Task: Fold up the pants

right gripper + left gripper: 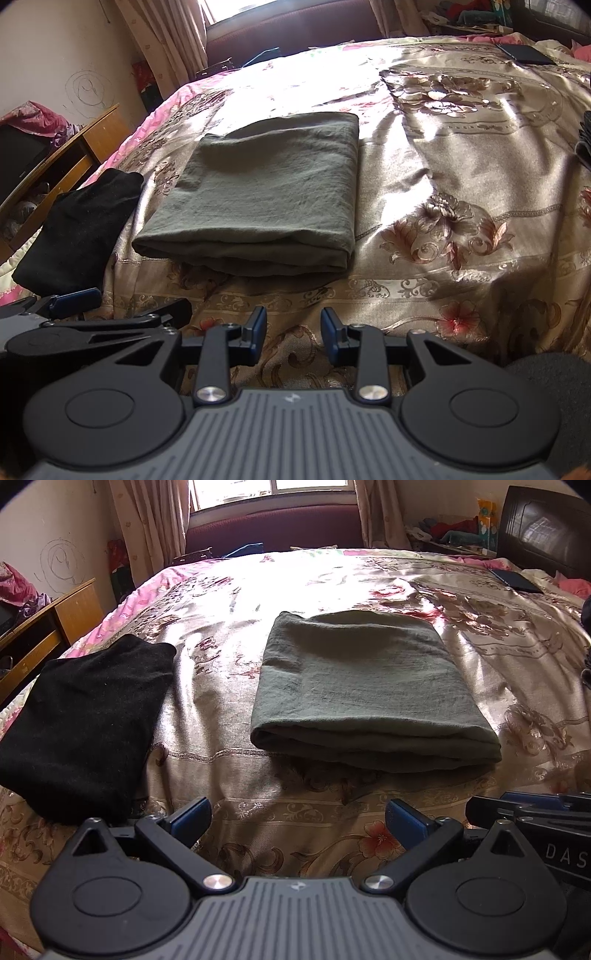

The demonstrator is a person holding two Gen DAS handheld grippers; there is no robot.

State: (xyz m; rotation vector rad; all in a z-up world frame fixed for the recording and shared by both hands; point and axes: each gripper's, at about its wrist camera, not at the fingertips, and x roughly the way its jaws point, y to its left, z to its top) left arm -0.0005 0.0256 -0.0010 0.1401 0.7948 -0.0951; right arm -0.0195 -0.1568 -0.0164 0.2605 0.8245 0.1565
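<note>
Olive-green pants [365, 686] lie folded into a flat rectangle on the floral bedspread [229, 738], also seen in the right wrist view [266, 195]. A folded black garment [81, 716] rests to their left near the bed's edge [77, 232]. My left gripper [297, 823] hovers open in front of the green pants, nothing between its blue pads. My right gripper [293, 332] is beside it on the right, its fingers a narrow gap apart and empty. Each gripper shows at the edge of the other's view.
A wooden desk [44, 627] stands left of the bed. A dark phone [517, 579] lies at the far right of the bedspread, near a dark headboard [546, 528]. A dark cloth [585, 144] sits at the right edge. A window with curtains is behind.
</note>
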